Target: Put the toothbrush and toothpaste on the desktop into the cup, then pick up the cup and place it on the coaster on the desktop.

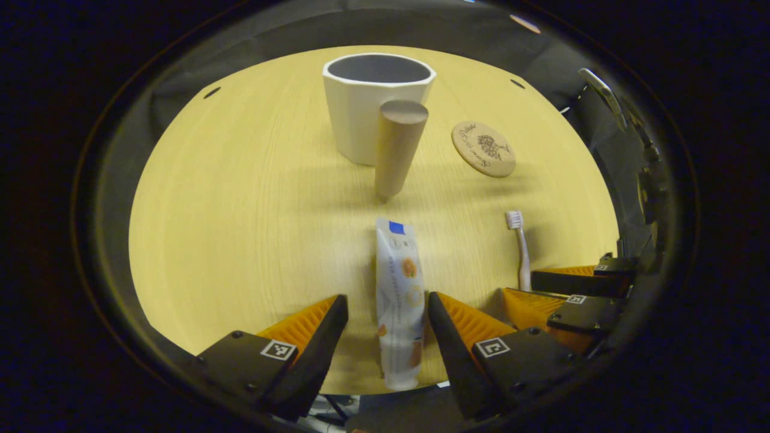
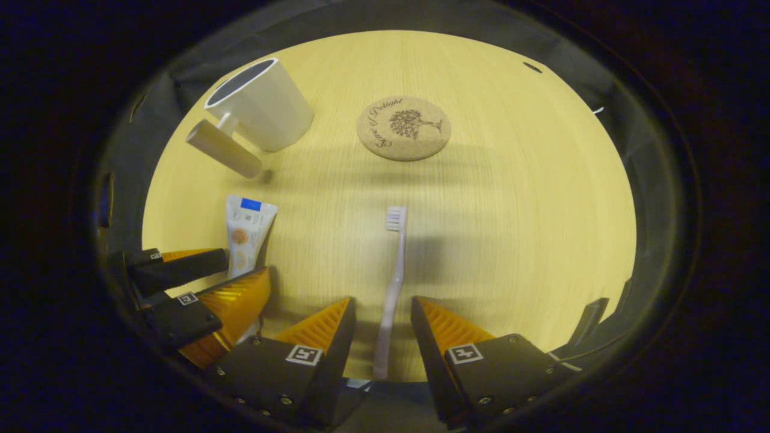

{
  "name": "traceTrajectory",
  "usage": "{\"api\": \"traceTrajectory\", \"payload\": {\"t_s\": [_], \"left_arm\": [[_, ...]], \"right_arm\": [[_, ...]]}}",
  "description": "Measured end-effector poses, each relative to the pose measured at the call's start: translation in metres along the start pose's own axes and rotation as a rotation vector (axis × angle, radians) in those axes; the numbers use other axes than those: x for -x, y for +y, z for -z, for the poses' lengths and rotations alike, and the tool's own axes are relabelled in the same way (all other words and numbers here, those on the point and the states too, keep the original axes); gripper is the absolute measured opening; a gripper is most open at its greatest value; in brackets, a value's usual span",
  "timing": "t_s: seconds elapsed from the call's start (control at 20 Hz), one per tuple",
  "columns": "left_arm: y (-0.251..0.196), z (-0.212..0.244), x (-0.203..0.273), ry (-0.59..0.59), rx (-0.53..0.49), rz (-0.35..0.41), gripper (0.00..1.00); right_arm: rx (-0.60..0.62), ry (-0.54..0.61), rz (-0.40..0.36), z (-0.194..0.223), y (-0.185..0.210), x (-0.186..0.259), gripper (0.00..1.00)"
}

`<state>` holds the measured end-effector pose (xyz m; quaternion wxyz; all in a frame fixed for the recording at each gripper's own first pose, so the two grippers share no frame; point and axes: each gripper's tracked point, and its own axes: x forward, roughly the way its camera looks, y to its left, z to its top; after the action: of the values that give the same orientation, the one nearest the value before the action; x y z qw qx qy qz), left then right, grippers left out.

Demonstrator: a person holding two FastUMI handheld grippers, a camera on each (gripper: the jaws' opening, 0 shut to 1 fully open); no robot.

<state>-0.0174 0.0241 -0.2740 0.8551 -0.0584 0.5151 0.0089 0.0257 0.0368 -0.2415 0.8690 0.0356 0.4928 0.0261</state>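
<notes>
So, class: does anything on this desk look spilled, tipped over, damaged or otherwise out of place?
Nothing stands out. The cup stands upright, the coaster lies flat and bare, and the toothpaste and toothbrush lie flat on the table.

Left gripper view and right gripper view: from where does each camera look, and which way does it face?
Left gripper view: rides the left gripper, low over the desktop, facing forward along its open fingers, which straddle the toothpaste; the right gripper shows at the side.
Right gripper view: rides the right gripper, looking forward along open fingers that straddle the toothbrush; the left gripper shows beside it.
Shared: the cup with its wooden handle, coaster, toothpaste and toothbrush.
</notes>
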Motion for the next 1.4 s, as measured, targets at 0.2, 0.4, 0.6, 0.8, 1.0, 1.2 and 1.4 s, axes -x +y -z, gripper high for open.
{"api": "traceTrajectory", "payload": {"t_s": [0.2,0.4,0.6,0.8,1.0,1.2,1.4], "left_arm": [[0.004,-0.002,-0.001,0.002,0.004,-0.014,0.67],[0.001,-0.003,-0.002,-0.005,-0.001,0.003,0.51],[0.001,-0.001,0.001,-0.022,-0.022,0.017,0.43],[0.003,-0.003,0.002,-0.072,0.011,0.028,0.3],[0.01,-0.008,0.005,-0.143,0.055,0.04,0.3],[0.017,-0.025,0.032,-0.244,0.094,0.054,0.3],[0.028,-0.049,0.056,-0.362,0.125,0.042,0.3]], "right_arm": [[0.007,0.004,0.021,-0.002,-0.004,0.0,0.38],[-0.021,-0.005,0.008,-0.004,-0.007,0.001,0.11],[-0.017,-0.034,-0.027,-0.005,-0.008,0.003,0.1],[-0.015,-0.065,-0.057,-0.006,-0.005,0.001,0.03],[-0.034,-0.104,-0.087,-0.009,-0.004,0.009,0.03],[-0.036,-0.188,-0.141,-0.023,0.002,0.029,0.02],[-0.035,-0.286,-0.207,-0.043,0.012,0.052,0.02]]}}
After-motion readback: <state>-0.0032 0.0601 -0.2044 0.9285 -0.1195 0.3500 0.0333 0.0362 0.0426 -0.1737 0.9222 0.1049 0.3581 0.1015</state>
